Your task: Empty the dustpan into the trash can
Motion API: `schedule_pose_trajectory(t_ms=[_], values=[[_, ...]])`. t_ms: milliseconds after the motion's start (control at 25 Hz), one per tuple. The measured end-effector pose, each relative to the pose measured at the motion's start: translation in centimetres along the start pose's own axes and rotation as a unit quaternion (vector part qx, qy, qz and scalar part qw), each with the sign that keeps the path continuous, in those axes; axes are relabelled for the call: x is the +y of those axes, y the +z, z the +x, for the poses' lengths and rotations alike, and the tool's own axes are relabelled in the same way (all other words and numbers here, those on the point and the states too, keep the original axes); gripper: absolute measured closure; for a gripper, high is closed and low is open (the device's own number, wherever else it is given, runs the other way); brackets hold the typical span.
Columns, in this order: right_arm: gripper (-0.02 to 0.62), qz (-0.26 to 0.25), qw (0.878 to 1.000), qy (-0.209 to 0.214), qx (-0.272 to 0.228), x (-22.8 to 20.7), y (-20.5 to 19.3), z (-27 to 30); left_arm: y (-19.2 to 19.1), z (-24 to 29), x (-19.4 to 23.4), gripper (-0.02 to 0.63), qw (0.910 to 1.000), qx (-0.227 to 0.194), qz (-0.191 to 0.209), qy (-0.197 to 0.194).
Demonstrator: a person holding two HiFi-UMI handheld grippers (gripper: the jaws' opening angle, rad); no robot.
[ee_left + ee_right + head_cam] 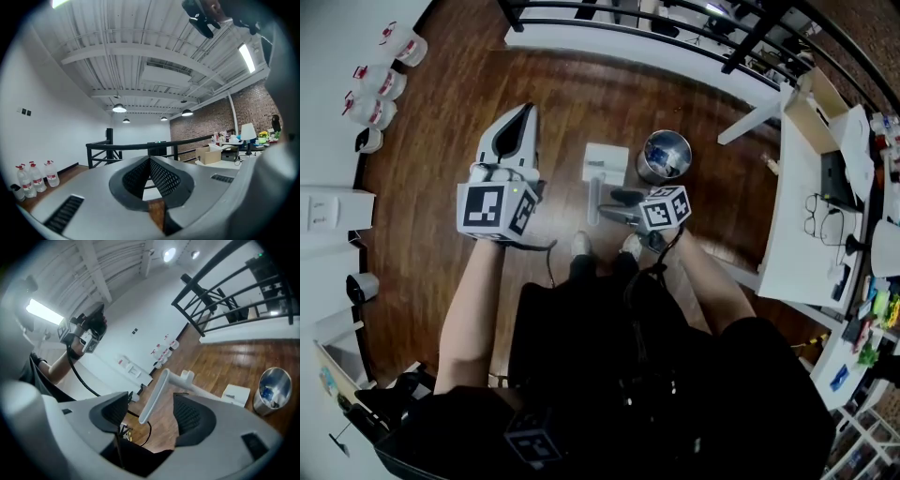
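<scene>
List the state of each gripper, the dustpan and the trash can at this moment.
left gripper: shut, empty.
right gripper: open, jaws either side of the dustpan handle, pads not pressing on it.
dustpan: resting on the floor beside the trash can, not yet lifted.
trash can: upright, no lid on it.

The dustpan handle stands in the gap between the parted jaws of the right gripper. The dustpan itself rests on the floor just ahead and to that gripper's right, and the trash can stands just right of the dustpan. The left gripper hangs higher, well off to the right gripper's left, with nothing between its closed jaws; the railing runs ahead of it, the bottles stand low to its left front, and the desk lies to its right front.
</scene>
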State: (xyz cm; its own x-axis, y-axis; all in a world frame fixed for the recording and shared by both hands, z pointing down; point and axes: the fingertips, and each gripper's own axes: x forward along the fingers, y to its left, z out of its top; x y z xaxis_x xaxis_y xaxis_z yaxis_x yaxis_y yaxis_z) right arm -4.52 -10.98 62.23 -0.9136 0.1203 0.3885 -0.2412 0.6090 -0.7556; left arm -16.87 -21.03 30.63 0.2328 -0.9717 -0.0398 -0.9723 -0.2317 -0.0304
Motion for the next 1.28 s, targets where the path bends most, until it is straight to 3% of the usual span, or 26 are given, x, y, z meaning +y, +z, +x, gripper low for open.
schedule_pose_trajectory(t_ms=[160, 240, 560, 760, 880, 1040, 1280], values=[[0.285, 0.026, 0.999, 0.025, 0.027, -0.7, -1.1, 1.9, 0.2, -0.7, 0.7, 0.6, 0.9998, 0.001, -0.004, 0.018], [0.25, 0.039, 0.998, 0.044, 0.031, -0.5, -1.0, 3.0, 0.2, -1.1, 0.9, 0.6, 0.9997, 0.003, -0.004, 0.024], [0.232, 0.086, 0.989, 0.115, 0.036, 0.7, -0.4, 7.2, 0.1, -2.4, 2.7, 0.6, 0.9983, 0.01, 0.002, 0.058], [0.24, 0.109, 0.986, 0.123, 0.021, 0.5, 0.5, 8.9, -0.1, -3.0, 3.7, 0.601, 0.9974, 0.01, -0.007, 0.071], [0.364, 0.113, 0.987, 0.115, 0.015, -0.1, 1.2, 9.3, -0.3, -3.1, 4.0, 0.601, 0.9972, 0.009, -0.01, 0.074], [0.589, 0.119, 0.985, 0.125, 0.018, 0.4, 1.9, 9.7, -0.6, -3.2, 4.6, 0.601, 0.9965, 0.007, 0.001, 0.083], [0.591, 0.116, 0.983, 0.141, 0.027, 1.3, 2.0, 10.1, -1.1, -3.3, 4.8, 0.601, 0.9963, 0.012, -0.007, 0.085]])
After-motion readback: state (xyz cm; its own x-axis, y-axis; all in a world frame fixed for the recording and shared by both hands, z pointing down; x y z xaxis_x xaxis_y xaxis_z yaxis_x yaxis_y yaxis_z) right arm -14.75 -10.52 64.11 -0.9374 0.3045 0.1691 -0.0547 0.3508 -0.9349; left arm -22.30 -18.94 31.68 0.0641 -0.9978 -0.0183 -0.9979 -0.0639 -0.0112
